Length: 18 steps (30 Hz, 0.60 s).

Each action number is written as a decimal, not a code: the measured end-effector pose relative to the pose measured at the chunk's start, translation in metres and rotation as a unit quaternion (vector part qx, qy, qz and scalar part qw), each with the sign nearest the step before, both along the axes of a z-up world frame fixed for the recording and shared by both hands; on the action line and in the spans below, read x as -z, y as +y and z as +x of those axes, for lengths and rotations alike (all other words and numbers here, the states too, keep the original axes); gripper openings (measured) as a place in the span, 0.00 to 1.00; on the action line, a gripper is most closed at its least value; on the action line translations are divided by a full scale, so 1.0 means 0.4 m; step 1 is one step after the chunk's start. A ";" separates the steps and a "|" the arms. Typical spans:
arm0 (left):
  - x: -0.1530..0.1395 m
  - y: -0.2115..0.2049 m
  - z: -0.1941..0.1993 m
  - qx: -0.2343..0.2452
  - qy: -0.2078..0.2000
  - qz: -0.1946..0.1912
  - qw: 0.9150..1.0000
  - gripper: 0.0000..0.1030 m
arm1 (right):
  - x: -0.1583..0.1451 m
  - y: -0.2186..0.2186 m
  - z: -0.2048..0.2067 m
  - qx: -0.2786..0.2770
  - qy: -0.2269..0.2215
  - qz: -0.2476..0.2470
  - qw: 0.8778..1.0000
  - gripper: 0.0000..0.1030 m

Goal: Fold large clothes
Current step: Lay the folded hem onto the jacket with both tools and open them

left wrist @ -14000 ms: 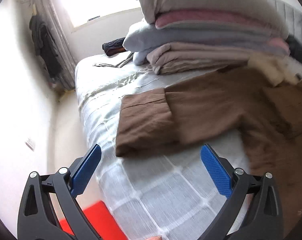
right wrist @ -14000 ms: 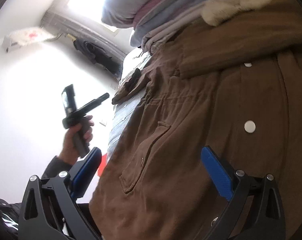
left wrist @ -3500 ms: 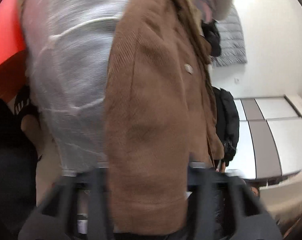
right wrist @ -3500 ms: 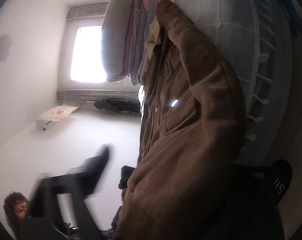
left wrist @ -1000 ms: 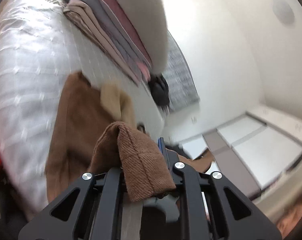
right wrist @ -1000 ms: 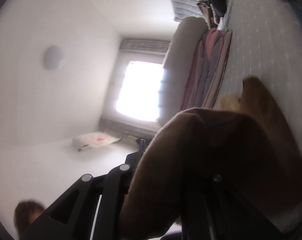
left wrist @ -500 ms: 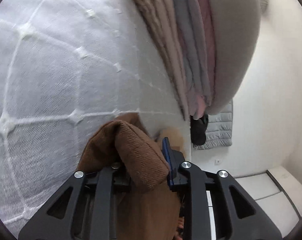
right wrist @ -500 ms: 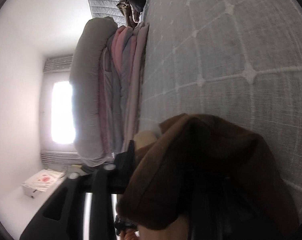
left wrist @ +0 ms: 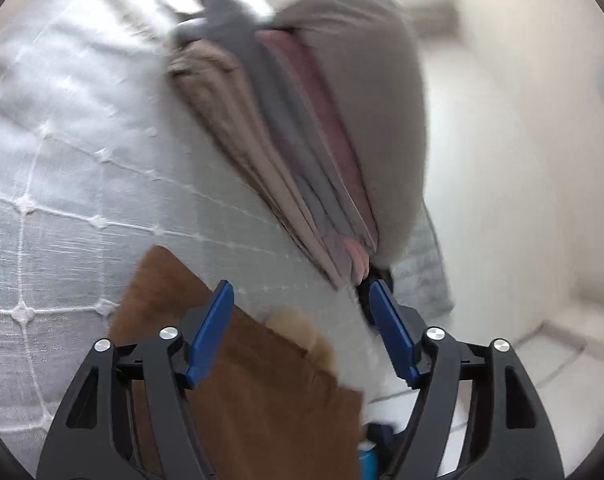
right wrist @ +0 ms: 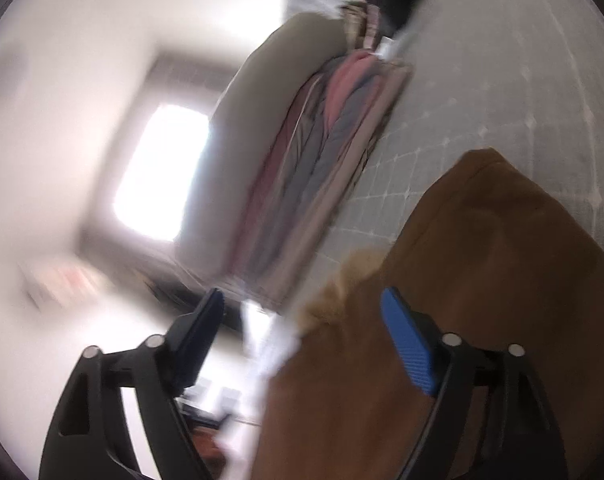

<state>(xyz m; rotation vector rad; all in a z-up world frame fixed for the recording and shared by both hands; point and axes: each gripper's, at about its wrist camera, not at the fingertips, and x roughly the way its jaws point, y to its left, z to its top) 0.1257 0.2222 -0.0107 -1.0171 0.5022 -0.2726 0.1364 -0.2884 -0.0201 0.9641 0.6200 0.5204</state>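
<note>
The brown coat point(left wrist: 261, 392) lies folded on the white quilted bed point(left wrist: 61, 168), its pale fleece collar point(left wrist: 297, 324) showing at the fold's far edge. My left gripper point(left wrist: 302, 332) is open and empty just above the coat. In the right wrist view the coat point(right wrist: 482, 320) fills the lower right. My right gripper point(right wrist: 306, 336) is open and empty, with its right finger over the coat and its left finger off the coat's side. Both views are blurred.
A tall stack of folded blankets and a grey pillow point(left wrist: 322, 140) stands on the bed just beyond the coat; it also shows in the right wrist view point(right wrist: 302, 168). A bright window point(right wrist: 161, 176) is behind it.
Both grippers have opened and let go of the coat, which now lies on the bed. Both have pulled back and turned, so the views have rotated.
</note>
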 end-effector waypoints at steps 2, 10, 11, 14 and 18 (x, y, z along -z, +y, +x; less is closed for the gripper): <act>0.003 -0.093 0.001 0.029 0.004 0.051 0.998 0.67 | 0.006 0.054 0.005 0.013 -0.012 -0.086 0.996 0.78; 0.168 -0.248 0.193 0.050 0.063 0.221 0.972 0.67 | 0.134 0.069 0.135 0.053 0.016 -0.168 0.984 0.78; 0.171 -0.235 0.204 0.047 0.053 0.226 0.971 0.67 | 0.141 0.063 0.133 0.055 0.015 -0.169 0.984 0.78; 0.175 -0.227 0.236 0.052 0.053 0.222 0.972 0.67 | 0.161 0.040 0.163 0.057 0.021 -0.151 0.987 0.78; 0.170 -0.218 0.235 0.058 0.051 0.215 0.974 0.67 | 0.158 0.029 0.186 0.038 0.033 -0.136 0.989 0.78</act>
